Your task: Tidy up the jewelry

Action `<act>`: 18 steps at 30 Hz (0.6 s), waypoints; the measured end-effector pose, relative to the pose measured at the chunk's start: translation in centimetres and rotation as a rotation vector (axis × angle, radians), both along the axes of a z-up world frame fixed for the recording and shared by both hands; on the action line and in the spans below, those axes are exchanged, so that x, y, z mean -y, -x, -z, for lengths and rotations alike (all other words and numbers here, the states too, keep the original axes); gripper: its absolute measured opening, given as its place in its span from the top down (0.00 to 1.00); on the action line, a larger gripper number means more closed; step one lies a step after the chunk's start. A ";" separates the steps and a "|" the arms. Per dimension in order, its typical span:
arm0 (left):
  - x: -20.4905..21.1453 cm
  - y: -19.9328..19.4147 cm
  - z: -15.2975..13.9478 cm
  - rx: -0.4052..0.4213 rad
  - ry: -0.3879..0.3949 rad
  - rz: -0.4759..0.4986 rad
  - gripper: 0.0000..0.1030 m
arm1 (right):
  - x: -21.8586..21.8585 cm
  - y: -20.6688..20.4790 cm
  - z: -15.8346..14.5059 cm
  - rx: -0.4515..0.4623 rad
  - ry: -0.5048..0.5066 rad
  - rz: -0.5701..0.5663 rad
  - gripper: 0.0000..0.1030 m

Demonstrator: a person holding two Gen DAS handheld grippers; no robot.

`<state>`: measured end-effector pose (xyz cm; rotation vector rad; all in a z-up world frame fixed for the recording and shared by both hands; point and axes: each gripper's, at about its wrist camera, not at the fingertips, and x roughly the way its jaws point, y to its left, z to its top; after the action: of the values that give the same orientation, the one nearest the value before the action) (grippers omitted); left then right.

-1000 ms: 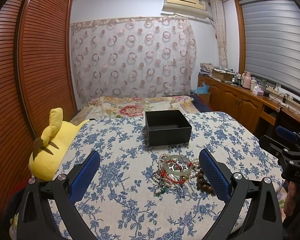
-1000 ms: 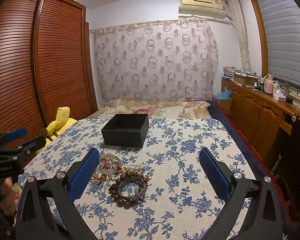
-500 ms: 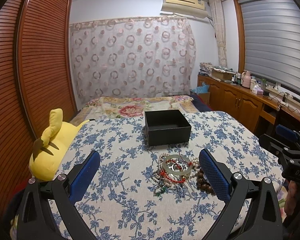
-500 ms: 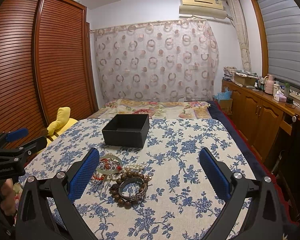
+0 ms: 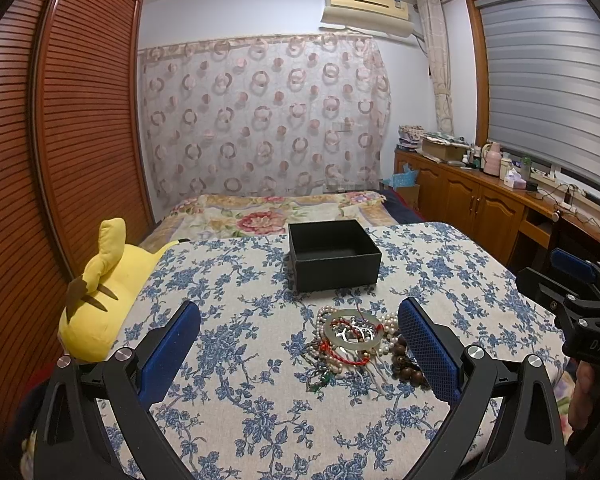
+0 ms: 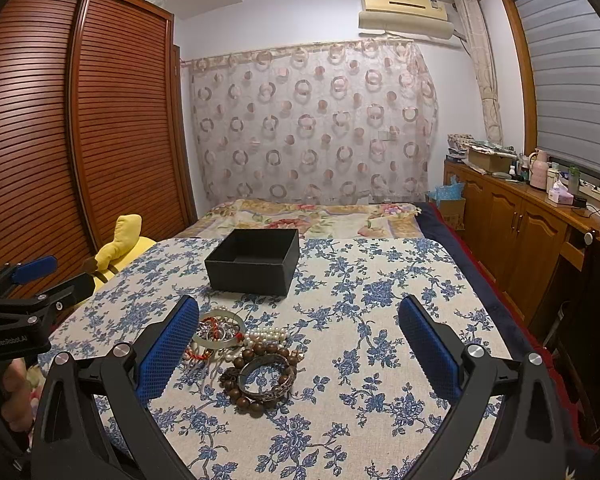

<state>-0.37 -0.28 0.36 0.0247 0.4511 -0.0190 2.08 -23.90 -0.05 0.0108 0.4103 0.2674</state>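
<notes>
Floral tablecloth (image 5: 228, 344), jewelry pile (image 5: 356, 344), black box (image 5: 334, 256), "DAS" right tool (image 6: 300, 344) spread, "GenRobot.AI" left tool (image 5: 300, 344) spread

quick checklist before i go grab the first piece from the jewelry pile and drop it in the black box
1. Black box open, nothing seen inside: ok.
2. Left tongs open, holding nothing: ok.
3. Right tongs open, holding nothing: ok.
4. Jewelry pile lies on the floral cloth in front of the box: ok.
5. Pieces separate enough to lift one alone: not ok; the pale bangle, pearls and red cord overlap.
6. Dark metal bangle free of the wooden beads: cannot tell; it rests on them.
</notes>
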 end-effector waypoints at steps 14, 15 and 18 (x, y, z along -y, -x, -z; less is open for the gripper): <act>0.2 0.1 -0.2 0.004 -0.003 0.001 0.07 | 0.2 -0.2 0.2 0.001 0.000 -0.001 0.02; 0.1 0.1 -0.2 0.004 -0.002 0.001 0.07 | 0.2 -0.1 0.2 0.002 -0.001 0.000 0.02; 0.1 0.1 -0.2 0.004 -0.002 0.001 0.07 | 0.3 -0.2 0.3 0.002 0.000 -0.001 0.02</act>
<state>-0.48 -0.41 0.53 0.0272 0.4473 -0.0197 2.25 -24.16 -0.31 0.0108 0.4083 0.2681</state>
